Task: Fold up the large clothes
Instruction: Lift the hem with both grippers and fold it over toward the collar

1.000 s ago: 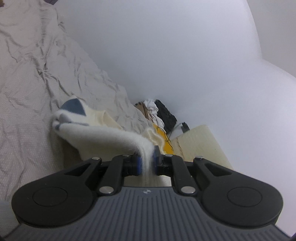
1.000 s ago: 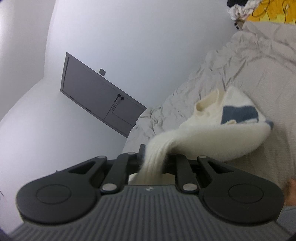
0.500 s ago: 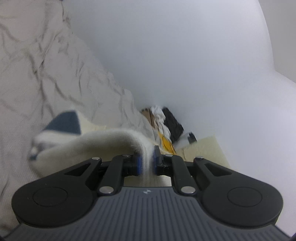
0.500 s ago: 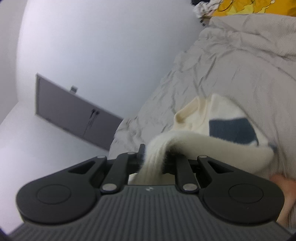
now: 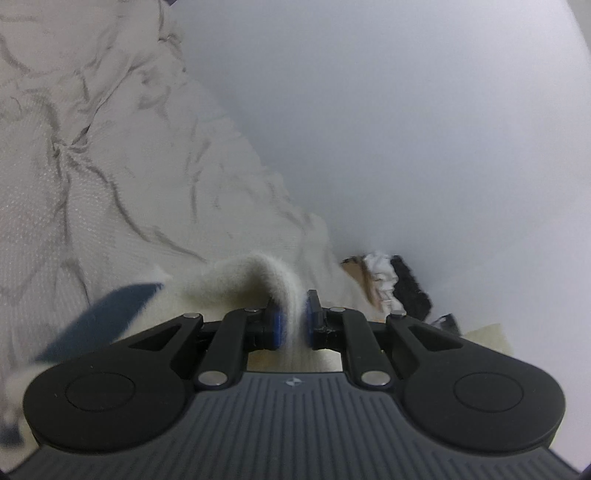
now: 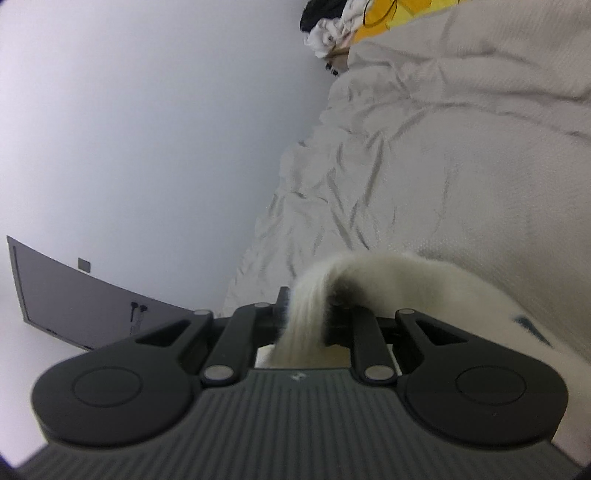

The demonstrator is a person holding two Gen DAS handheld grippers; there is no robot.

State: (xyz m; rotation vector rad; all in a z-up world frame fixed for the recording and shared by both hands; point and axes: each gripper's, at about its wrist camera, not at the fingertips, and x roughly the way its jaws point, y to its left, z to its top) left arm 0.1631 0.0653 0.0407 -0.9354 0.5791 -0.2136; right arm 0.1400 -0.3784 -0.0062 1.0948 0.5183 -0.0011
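Both grippers, left gripper and right gripper, stay pinched tight on the fuzzy cream sweater, which has dropped much lower over the wrinkled bedsheet than a second ago, so laying-down seems close.

A bedroom in a home is shown. A wide bed covered with a creased pale grey sheet is seen ahead of the fingers and to their left in the left wrist view, and ahead and to their right in the right wrist view. A plain white wall is met directly by the bed's edge. A heap of loose clothes, white, black and yellow, is piled at the far end, well beyond the fingers. What is probably a grey door with a handle is set low in the wall, left of the fingers.
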